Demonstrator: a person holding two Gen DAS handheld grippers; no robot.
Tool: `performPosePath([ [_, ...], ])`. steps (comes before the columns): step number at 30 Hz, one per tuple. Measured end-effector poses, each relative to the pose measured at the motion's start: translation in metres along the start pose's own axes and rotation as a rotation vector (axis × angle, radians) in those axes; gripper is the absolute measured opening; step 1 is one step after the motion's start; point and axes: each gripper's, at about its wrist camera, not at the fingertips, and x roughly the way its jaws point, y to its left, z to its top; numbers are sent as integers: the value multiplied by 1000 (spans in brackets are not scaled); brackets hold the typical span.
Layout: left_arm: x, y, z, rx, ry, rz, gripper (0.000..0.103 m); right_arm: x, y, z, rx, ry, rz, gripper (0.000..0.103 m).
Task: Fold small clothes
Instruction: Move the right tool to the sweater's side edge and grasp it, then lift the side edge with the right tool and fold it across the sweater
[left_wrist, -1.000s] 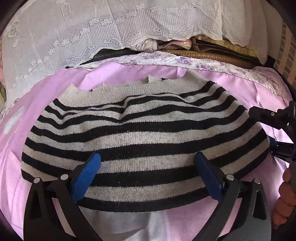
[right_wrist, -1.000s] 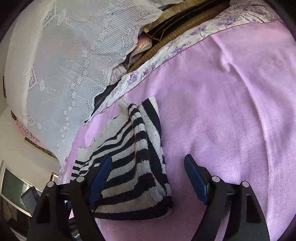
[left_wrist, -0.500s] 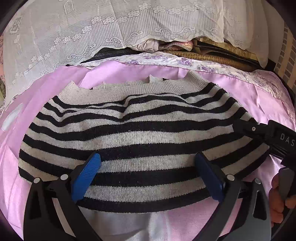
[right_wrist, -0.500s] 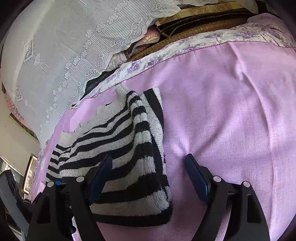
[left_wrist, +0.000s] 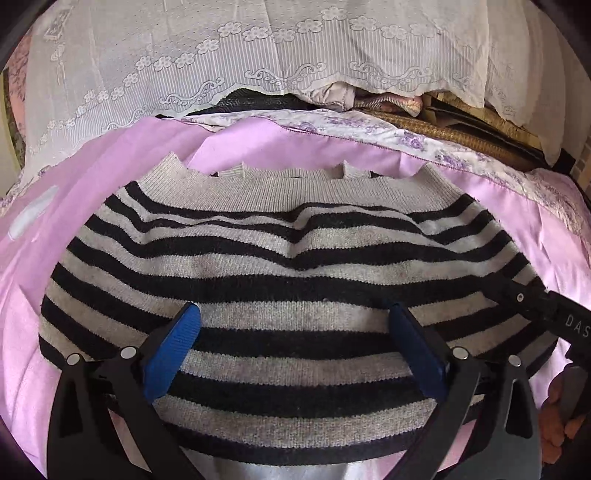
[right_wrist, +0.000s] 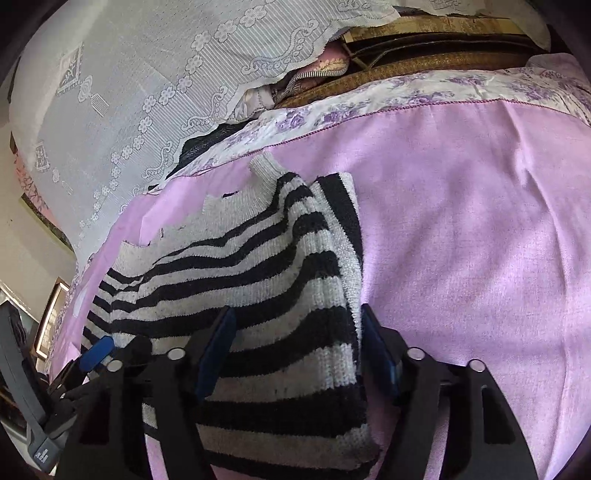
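A folded grey-and-black striped sweater lies on the pink bed sheet. My left gripper is open, its blue pads spread wide just above the sweater's near part. In the right wrist view the sweater fills the lower left. My right gripper is open and straddles the sweater's right folded edge, one blue pad on top of the knit, the other beside it on the sheet. The right gripper's body also shows at the right edge of the left wrist view.
White lace cloth hangs at the head of the bed. A pile of fabrics and woven mats lies behind the floral sheet border. The pink sheet stretches to the right of the sweater.
My right gripper has moved forward and left onto the sweater's right edge, and its jaws have narrowed somewhat. The left gripper has barely moved.
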Motion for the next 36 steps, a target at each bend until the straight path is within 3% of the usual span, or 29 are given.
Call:
performPosePath([
  [10,5,-5,0,16,14,17,99,8,-7,5,58,6,56,56],
  [15,6,-5,-1,20,14,22,99,5,-18,2,133,-11,91,27],
  [22,2,-3,0,17,1,12,99,-5,-11,-3,138,-60,81,24],
  [29,-22,-10,4,29,-110,-40,99,-29,15,1,92,-129,102,22],
  [36,-10,-26,21,58,-92,-37,99,-40,37,-1,66,-149,82,21],
])
